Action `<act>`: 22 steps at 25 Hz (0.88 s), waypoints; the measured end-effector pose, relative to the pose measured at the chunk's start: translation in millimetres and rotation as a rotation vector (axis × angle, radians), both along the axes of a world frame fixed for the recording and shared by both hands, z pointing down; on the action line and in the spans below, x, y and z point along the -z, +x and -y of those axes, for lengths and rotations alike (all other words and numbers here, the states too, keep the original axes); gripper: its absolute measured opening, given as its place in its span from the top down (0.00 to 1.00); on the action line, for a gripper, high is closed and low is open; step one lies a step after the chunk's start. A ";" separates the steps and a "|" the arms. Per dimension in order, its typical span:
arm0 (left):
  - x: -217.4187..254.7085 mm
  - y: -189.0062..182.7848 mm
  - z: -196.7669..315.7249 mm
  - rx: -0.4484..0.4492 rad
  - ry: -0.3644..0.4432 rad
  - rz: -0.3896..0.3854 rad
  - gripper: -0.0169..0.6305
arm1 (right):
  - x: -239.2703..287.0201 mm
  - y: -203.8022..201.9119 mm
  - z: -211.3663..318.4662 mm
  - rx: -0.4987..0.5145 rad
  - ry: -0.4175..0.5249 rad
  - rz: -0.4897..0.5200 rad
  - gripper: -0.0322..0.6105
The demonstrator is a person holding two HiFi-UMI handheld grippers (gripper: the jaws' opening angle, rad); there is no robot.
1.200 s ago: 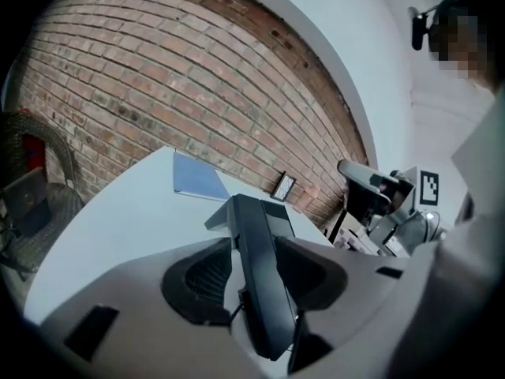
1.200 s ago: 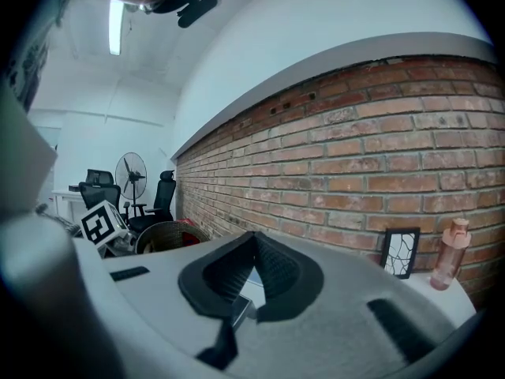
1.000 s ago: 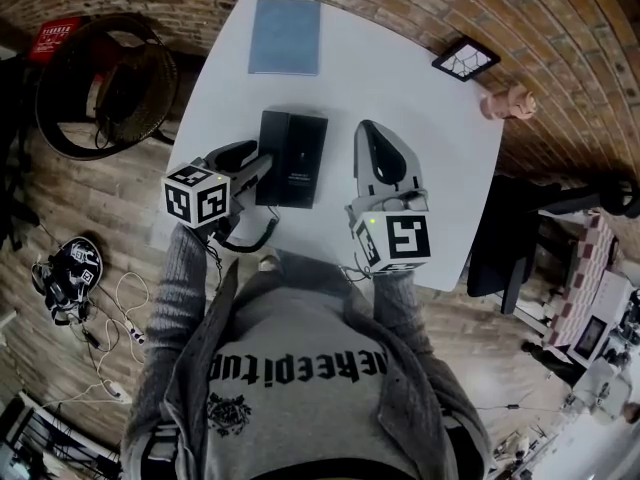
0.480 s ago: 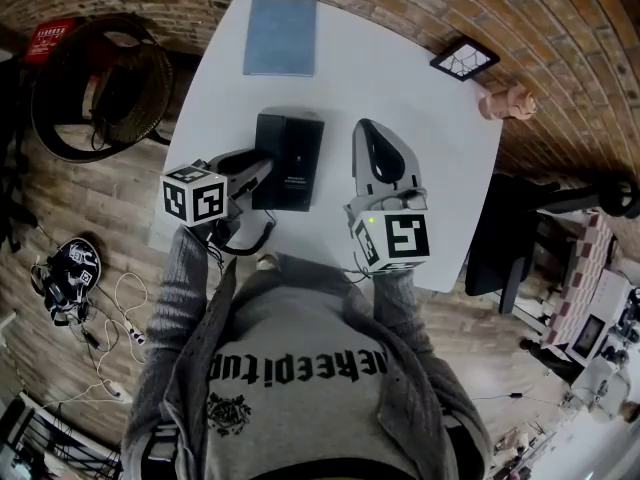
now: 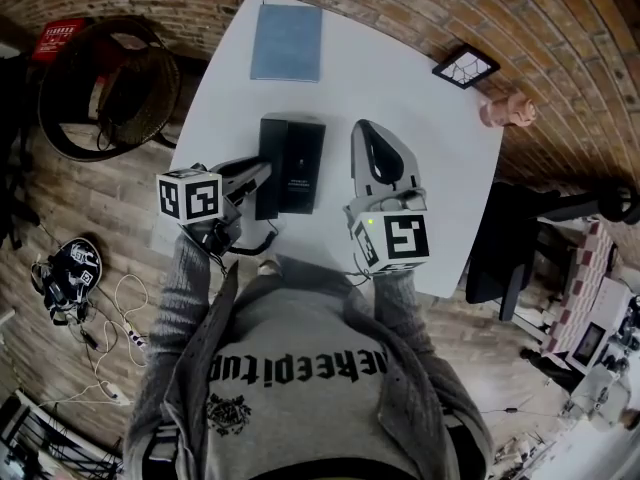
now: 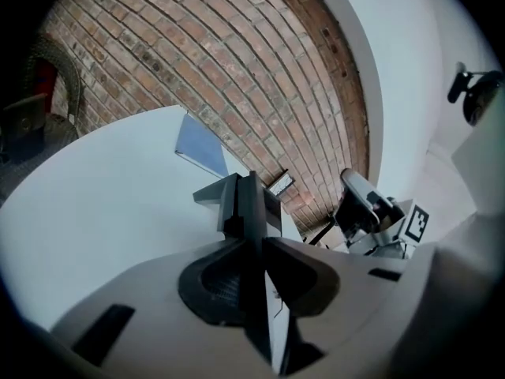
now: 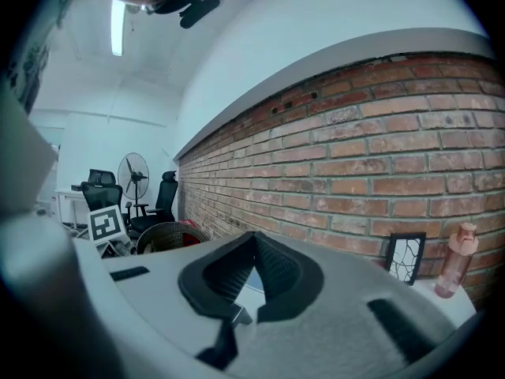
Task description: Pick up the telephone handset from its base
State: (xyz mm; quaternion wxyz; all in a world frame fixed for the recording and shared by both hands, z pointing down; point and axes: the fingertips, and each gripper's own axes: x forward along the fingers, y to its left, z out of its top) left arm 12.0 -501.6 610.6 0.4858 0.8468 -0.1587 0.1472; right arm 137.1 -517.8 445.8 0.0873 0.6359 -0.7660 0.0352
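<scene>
Handset (image 6: pixel 249 200): slim black plastic, on left side of black rectangular base (image 5: pixel 303 158).
Left gripper (image 5: pixel 262 171): jaws just closed in, pinched handset.
Right gripper (image 5: pixel 369 131): jaws pressed together, empty.

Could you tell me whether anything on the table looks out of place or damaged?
Nothing stands out. The telephone sits flat on the table with no visible damage, and the left gripper has just been closing its jaws on the handset.

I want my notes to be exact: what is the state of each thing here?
left gripper: jaws have just been closing, shut on handset
handset: on its base, not lifted
right gripper: shut, empty
notebook: closed, lying flat
bottle: upright
</scene>
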 end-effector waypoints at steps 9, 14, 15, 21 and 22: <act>29.3 -20.6 9.4 0.069 0.151 0.040 0.87 | 8.7 -17.6 -4.8 0.039 0.023 -0.002 0.95; 51.6 -35.1 11.3 0.131 0.216 0.036 0.87 | 16.7 -29.3 -8.8 0.061 0.040 -0.004 0.95; 56.2 -38.0 10.9 0.143 0.232 0.037 0.87 | 18.0 -31.3 -10.4 0.065 0.044 -0.004 0.95; 86.9 -60.1 9.5 0.234 0.344 0.060 0.87 | 26.8 -46.0 -20.0 0.089 0.068 -0.003 0.95; 93.1 -64.0 8.9 0.249 0.368 0.066 0.87 | 28.3 -48.1 -21.8 0.091 0.072 -0.001 0.95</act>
